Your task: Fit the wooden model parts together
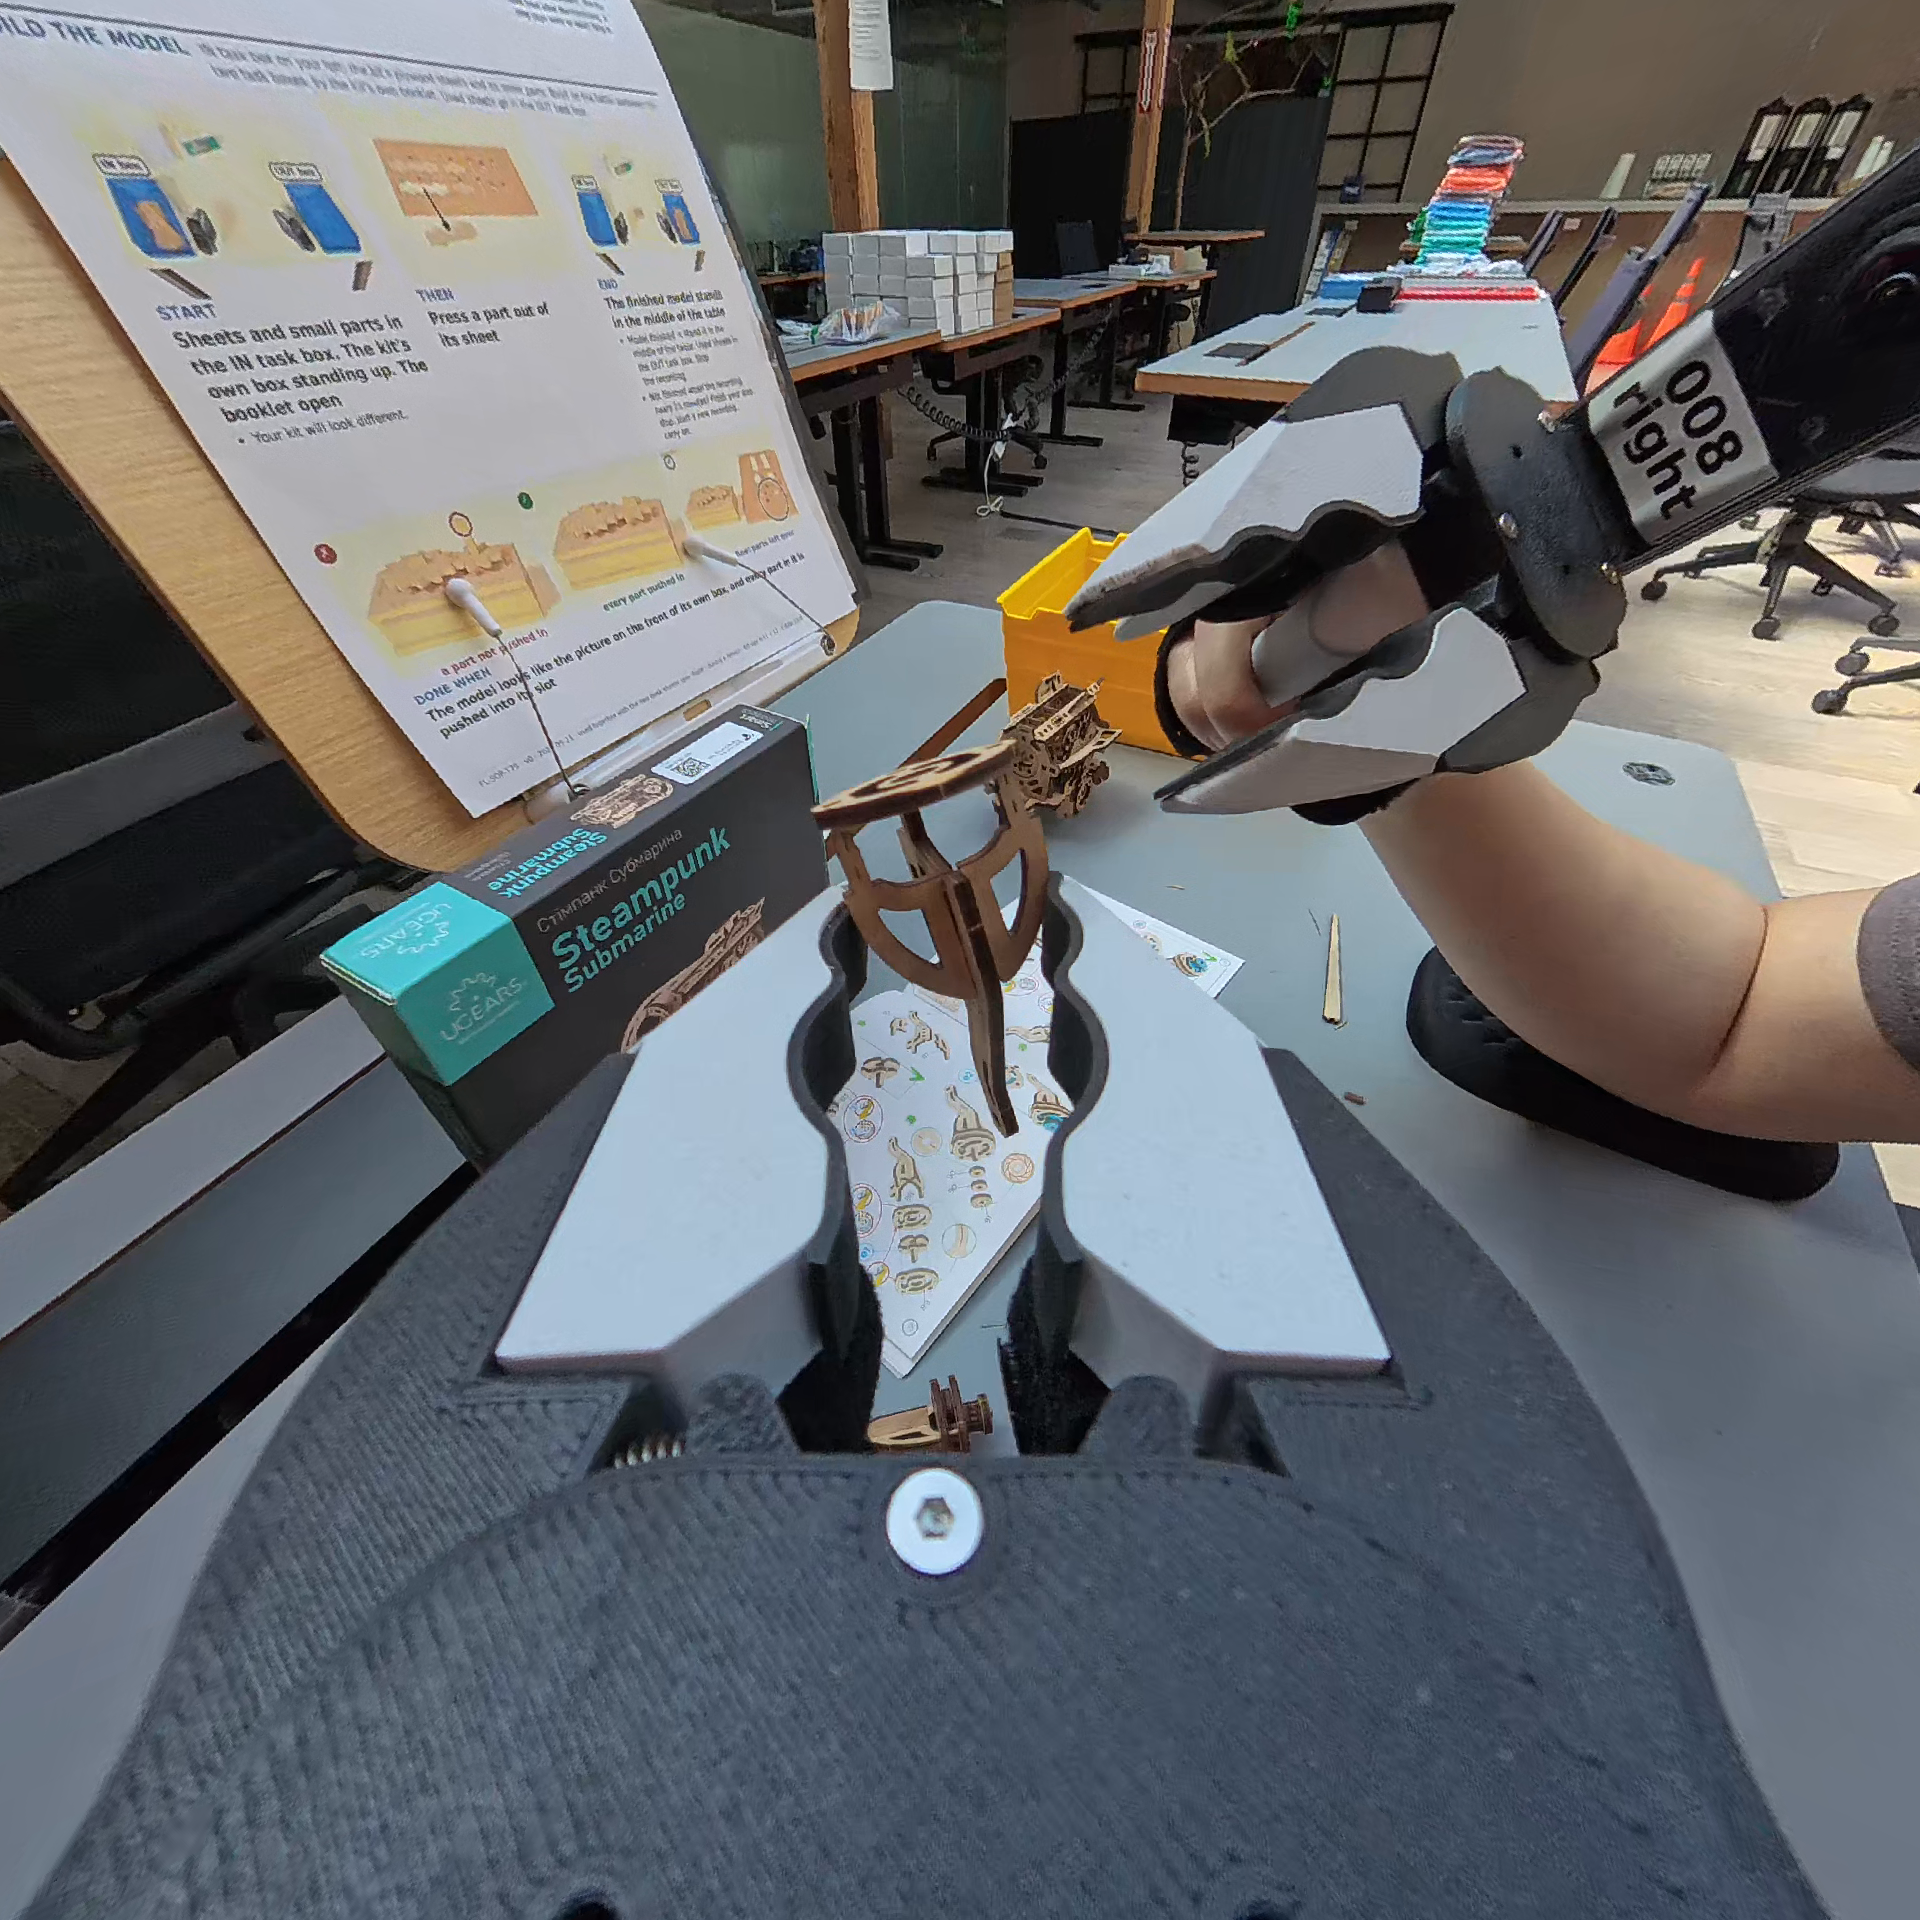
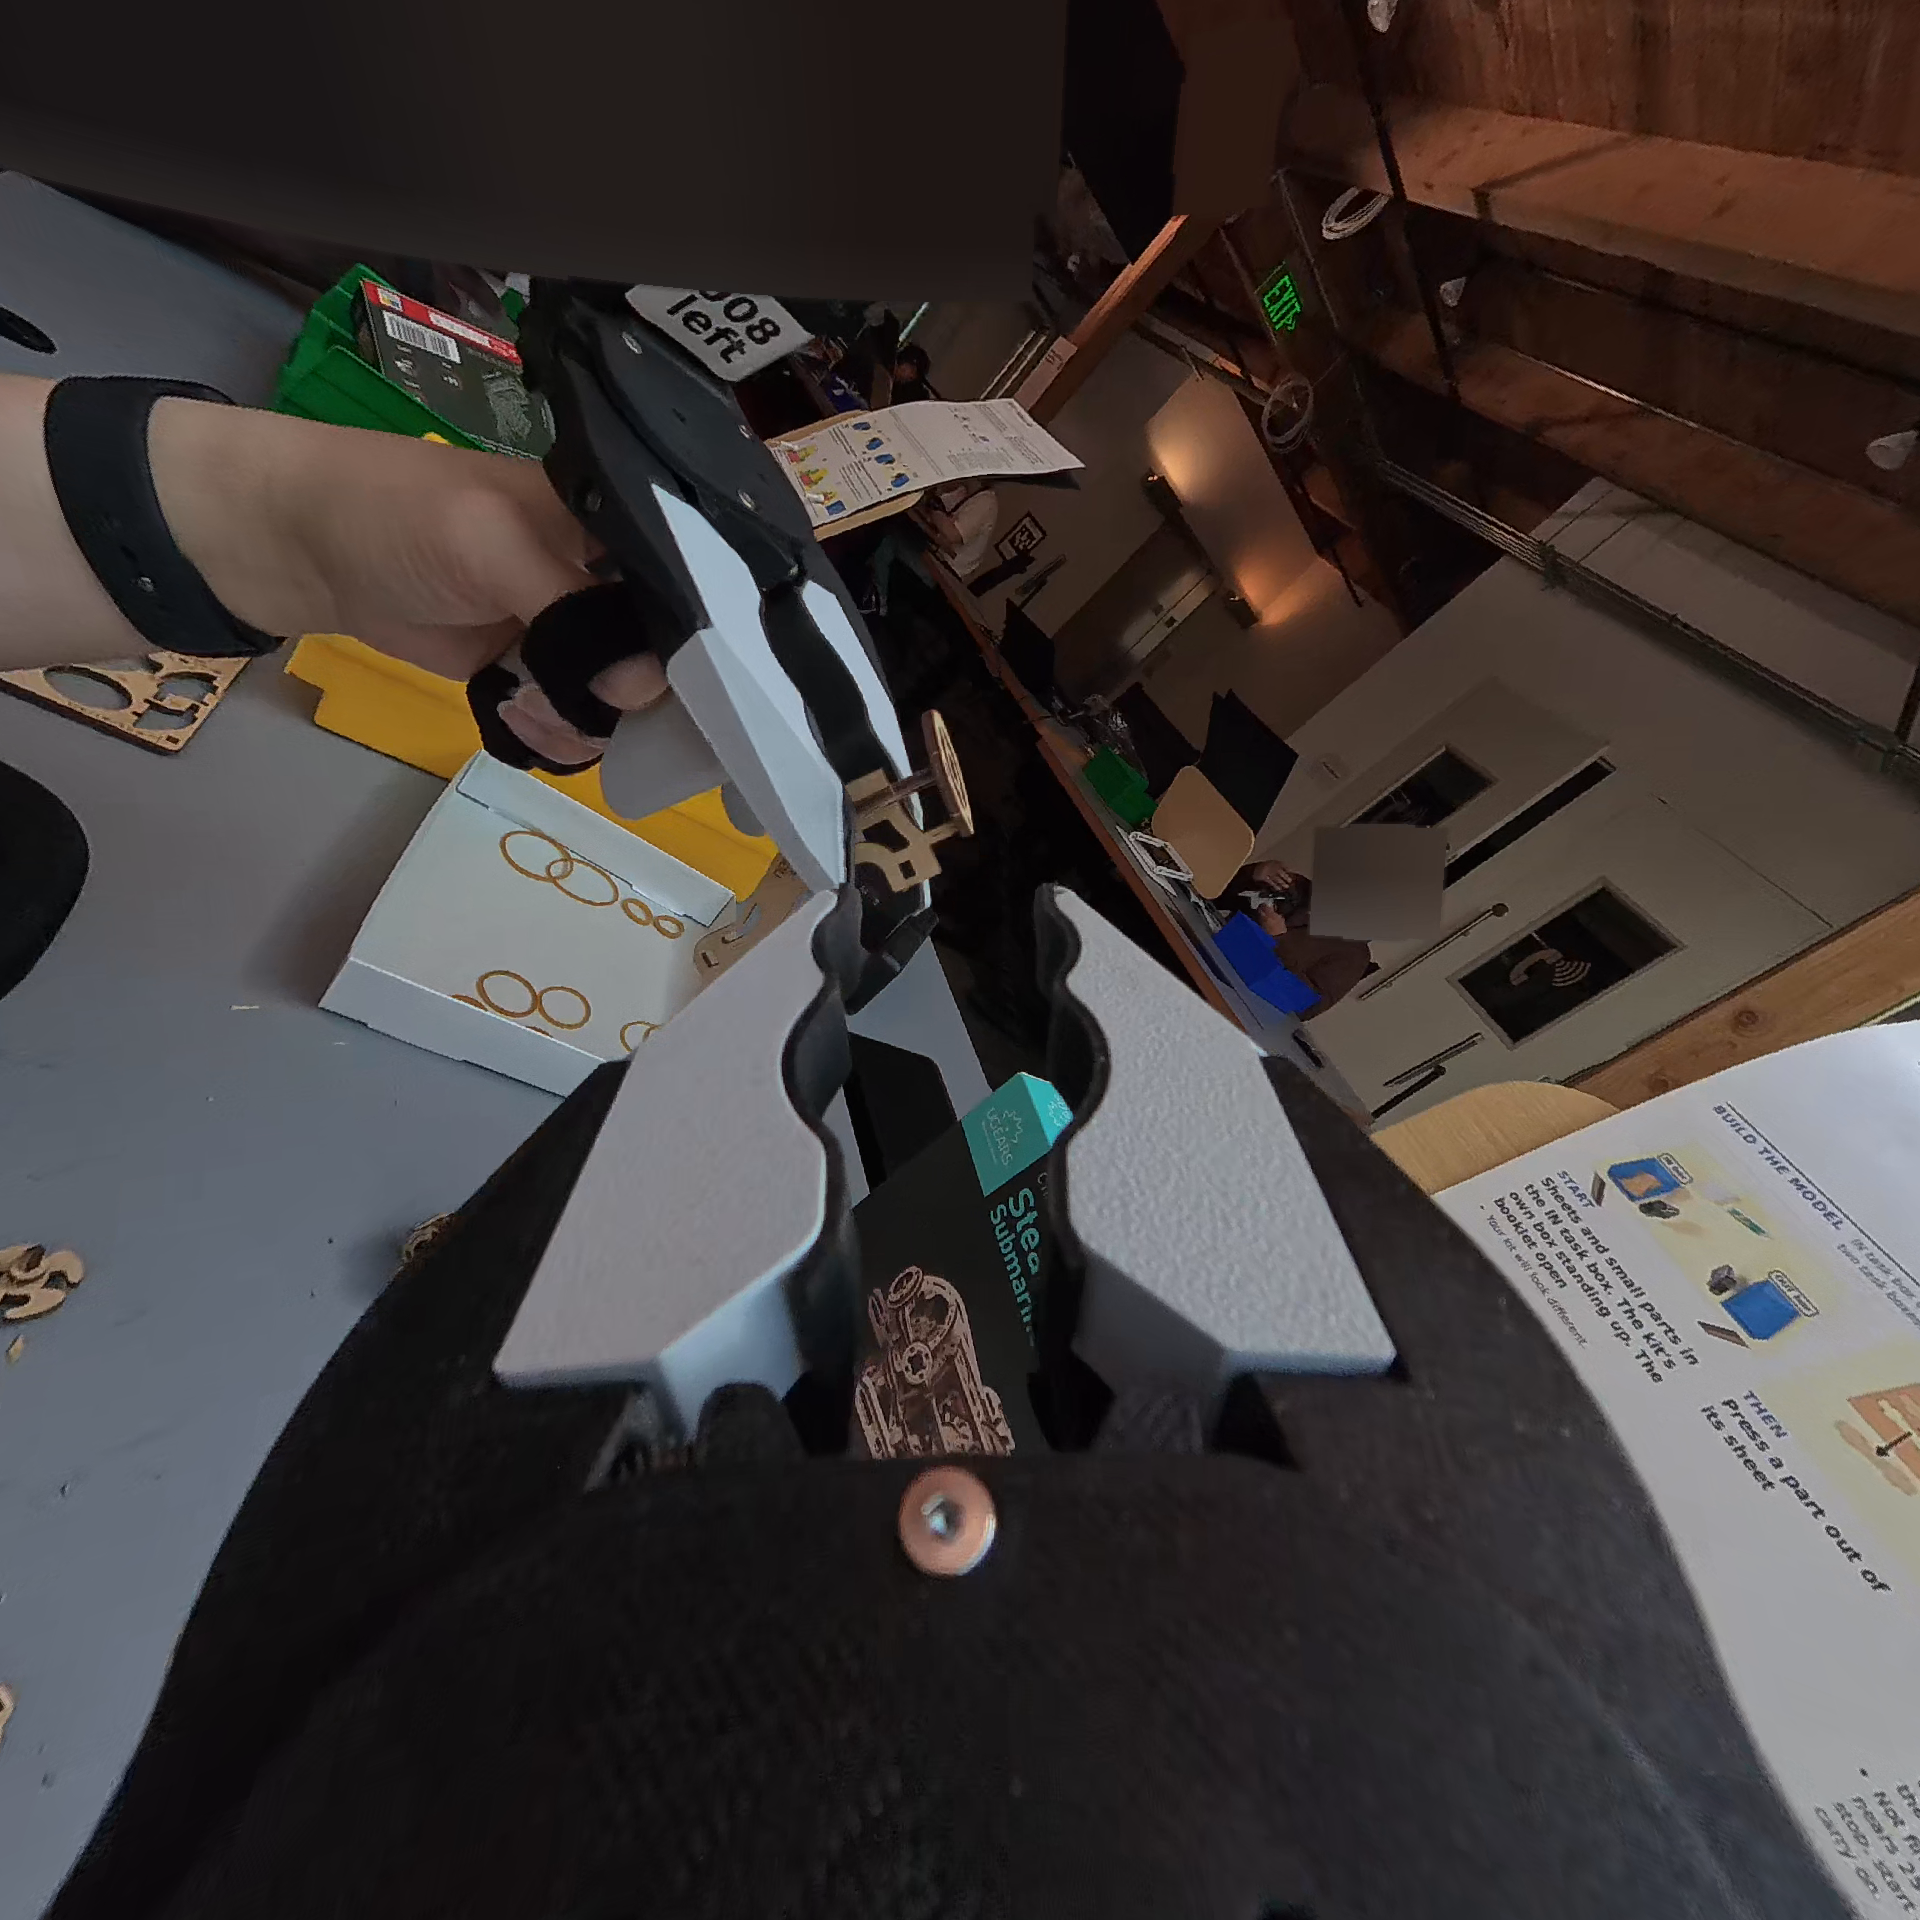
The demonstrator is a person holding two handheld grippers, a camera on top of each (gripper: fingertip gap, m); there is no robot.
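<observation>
The left gripper [image 1: 951, 914] pinches a wooden sub-assembly [image 1: 940, 883] aloft. At two o'clock, the right gripper [image 1: 1117, 707] gapes empty. Likely next: fetching a mating part.

Yellow bin [image 1: 1070, 644] sitting at the grey table's [image 1: 1558, 1403] far edge | instruction sheet [image 1: 436, 395] leaning on a wooden board [image 1: 156, 540] | green bin [image 2: 343, 384] standing behind | white tray [image 2: 520, 935] lying flat, holding rubber bands [image 2: 561, 873] | office chairs [image 1: 1808, 561] waiting beyond
</observation>
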